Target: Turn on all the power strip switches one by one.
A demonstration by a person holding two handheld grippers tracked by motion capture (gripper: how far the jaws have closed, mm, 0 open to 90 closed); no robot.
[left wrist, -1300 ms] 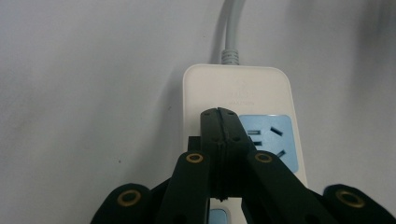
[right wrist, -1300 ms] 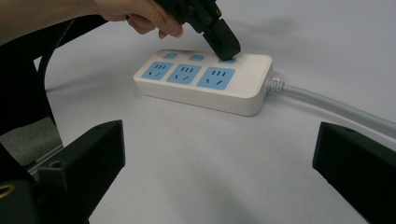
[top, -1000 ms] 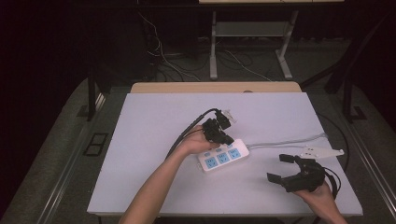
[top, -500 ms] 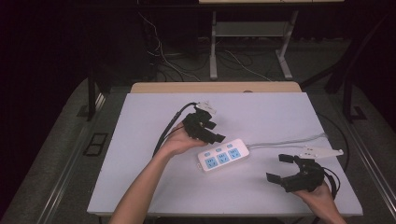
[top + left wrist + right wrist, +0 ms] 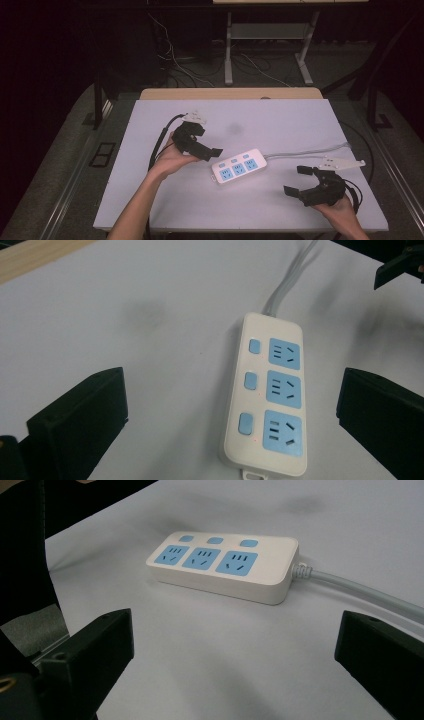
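We start near: right gripper [image 5: 303, 183] low at near right edge of surface [image 5: 280, 120], jaws wide, empty, hand under it, aimed at power strip [image 5: 239, 165]. Strip lies flat mid-surface, grey cable [image 5: 305, 151] trailing right. We judge it light, rigid, smooth plastic, likely slippery; best taken across short sides, clear of switches. Farther left: left gripper [image 5: 200, 142] tilted toward strip, jaws just opening wide, nothing between.

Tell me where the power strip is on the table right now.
In the high view the white power strip lies flat near the middle of the table, between the left gripper and the right gripper, touching neither.
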